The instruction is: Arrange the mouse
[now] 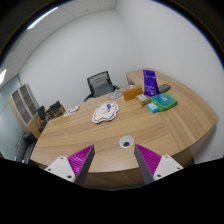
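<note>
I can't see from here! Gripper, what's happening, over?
Gripper open, holding nothing. Mouse pad far beyond fingers, mid-table; mouse on it too small to tell. Round cable port just ahead.

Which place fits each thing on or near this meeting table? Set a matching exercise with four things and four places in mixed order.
Things:
1. white mouse pad
2. round cable port
3. office chair
4. purple upright box

Places:
A. behind the table's far edge
B. just ahead of the open fingers of the gripper
C. mid-table, beyond the cable port
D. on the table's far right part, beside a teal book

Pairs: 1-C, 2-B, 3-A, 4-D
</note>
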A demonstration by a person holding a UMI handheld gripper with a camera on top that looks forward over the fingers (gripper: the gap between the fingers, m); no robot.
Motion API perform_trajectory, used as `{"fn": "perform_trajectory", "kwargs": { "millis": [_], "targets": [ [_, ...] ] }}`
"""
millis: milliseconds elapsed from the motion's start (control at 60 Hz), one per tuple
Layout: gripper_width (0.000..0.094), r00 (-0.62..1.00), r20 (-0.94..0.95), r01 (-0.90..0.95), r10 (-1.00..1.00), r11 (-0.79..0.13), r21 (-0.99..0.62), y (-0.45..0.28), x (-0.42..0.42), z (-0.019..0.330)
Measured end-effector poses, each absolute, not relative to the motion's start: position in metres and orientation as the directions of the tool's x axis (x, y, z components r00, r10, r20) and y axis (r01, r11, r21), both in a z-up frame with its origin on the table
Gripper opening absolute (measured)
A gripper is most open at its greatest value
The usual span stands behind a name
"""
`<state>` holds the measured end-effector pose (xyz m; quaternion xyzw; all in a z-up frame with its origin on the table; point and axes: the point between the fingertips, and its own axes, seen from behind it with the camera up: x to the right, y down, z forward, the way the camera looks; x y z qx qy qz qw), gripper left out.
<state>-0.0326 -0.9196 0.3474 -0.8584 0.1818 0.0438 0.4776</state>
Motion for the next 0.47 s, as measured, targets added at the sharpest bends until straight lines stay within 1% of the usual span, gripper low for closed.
{"fn": "perform_trajectory", "kwargs": {
  "millis": [467],
  "targets": [
    [0.0827,0.959,-0.226,-0.282,-0.170,-0.509,-0.813,-0.890,-0.039,0.362]
  ]
}}
